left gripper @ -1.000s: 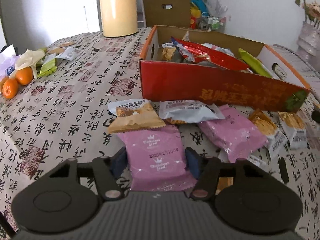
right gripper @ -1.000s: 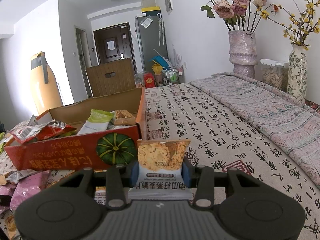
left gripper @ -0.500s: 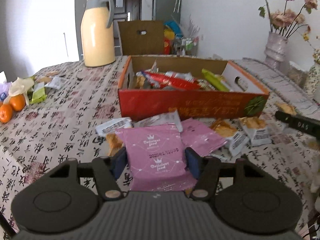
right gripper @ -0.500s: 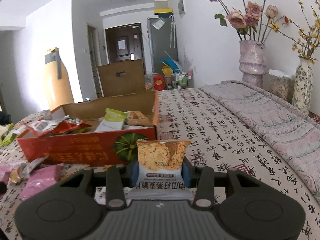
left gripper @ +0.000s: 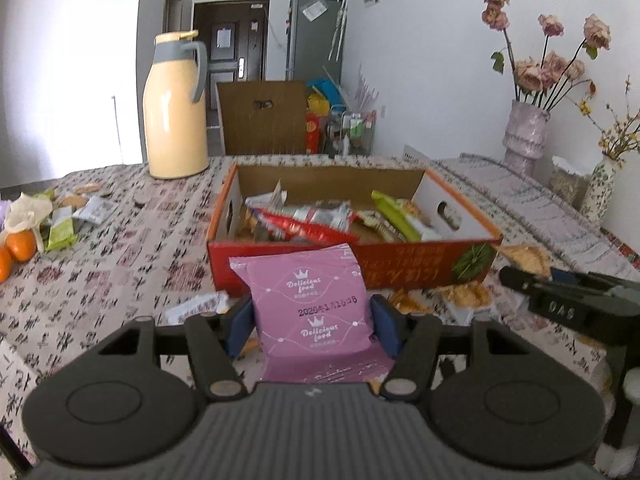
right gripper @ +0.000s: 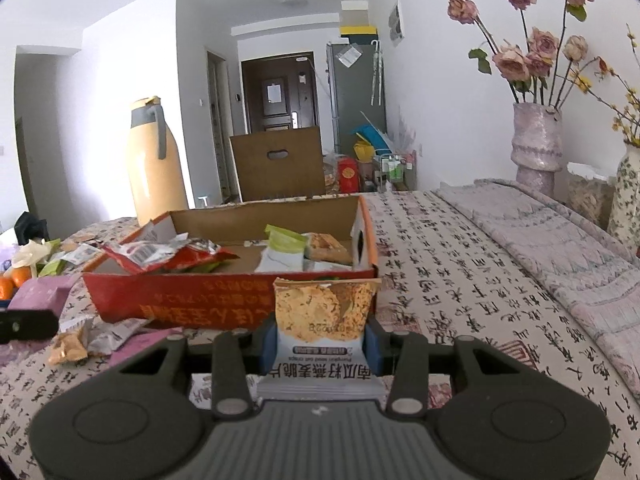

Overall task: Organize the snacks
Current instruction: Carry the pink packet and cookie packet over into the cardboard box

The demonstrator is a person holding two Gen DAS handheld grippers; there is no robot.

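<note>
My left gripper is shut on a pink snack packet, held above the table just in front of the red cardboard box. My right gripper is shut on a white packet of oat crisps, lifted near the box's right front corner. The box holds several snacks, among them a red wrapper and a green packet. In the left wrist view the right gripper shows at the right edge. Loose packets lie on the cloth before the box.
A yellow thermos jug stands behind the box at the left. Oranges and small wrappers lie at the far left. Vases with dried flowers stand at the back right. A patterned cloth covers the table.
Both grippers have risen with their packets. The left view has tilted up from the table to the box and room. The right gripper has shifted left towards the box.
</note>
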